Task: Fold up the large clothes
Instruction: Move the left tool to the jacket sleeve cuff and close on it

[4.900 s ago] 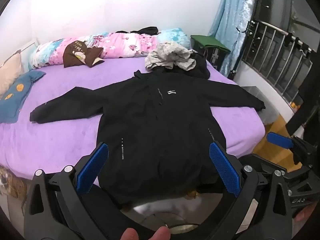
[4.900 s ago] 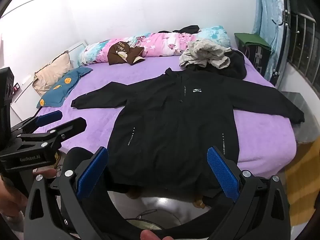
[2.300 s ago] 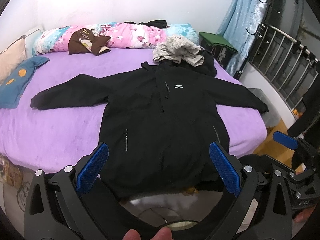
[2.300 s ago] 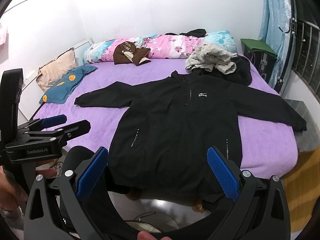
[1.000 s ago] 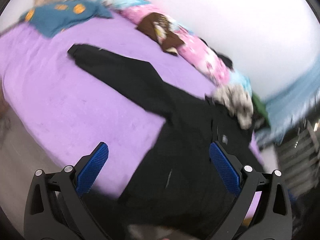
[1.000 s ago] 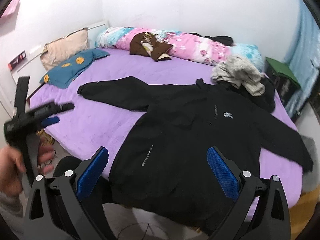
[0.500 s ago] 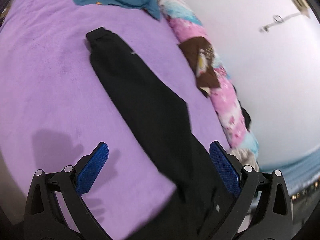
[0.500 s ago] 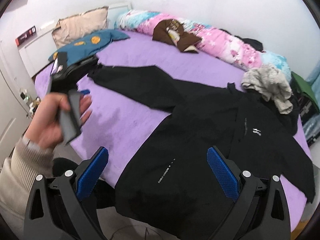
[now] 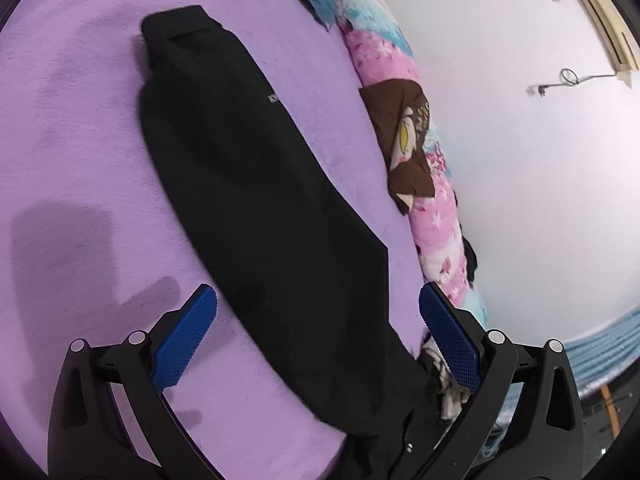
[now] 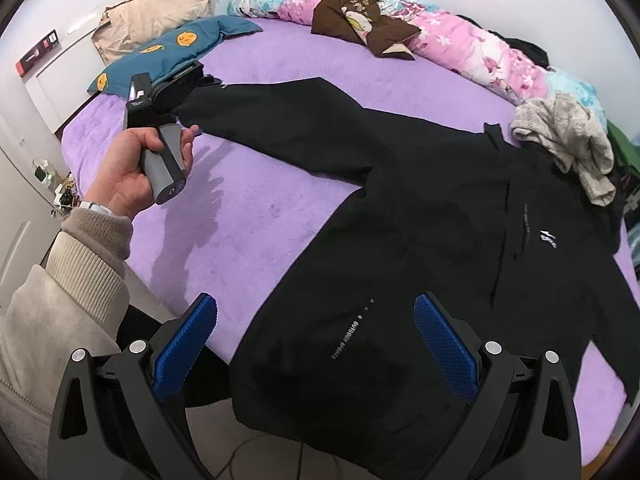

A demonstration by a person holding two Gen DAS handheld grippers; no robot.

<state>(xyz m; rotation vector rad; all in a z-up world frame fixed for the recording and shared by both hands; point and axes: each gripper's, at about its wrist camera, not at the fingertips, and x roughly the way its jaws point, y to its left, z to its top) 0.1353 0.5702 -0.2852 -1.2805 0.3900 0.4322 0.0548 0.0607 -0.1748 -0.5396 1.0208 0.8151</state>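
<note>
**A:** jaws are sitting wide apart on both, nothing between them. The left gripper (image 9: 316, 344) is hanging over the jacket's left sleeve (image 9: 240, 152), the right gripper (image 10: 316, 344) is hovering above the hem end of the black jacket (image 10: 420, 248). So 2 empty grippers and, far as I can judge, 0 folds done.

**B:** yeah, the jacket is lying flat and spread front-up on the purple bed (image 10: 248, 208), sleeve stretching out toward the blue pillow (image 10: 168, 52). Looks like the left hand (image 10: 136, 168) is heading for that cuff (image 9: 176, 32).

**A:** that's where I'm seeing it going wrong. Plush bedcover, so if the fingers are coming in too deep they're probably pinching blanket along with the cuff and dragging it.

**B:** or only catching the top layer of the sleeve, then it's twisting on the way over.

**A:** also the hem is hanging off the bed edge. Any pull and the whole jacket could be sliding off. And that grey sweater (image 10: 568, 140) is sitting on the collar area, likely getting in the way of a clean fold.
</note>
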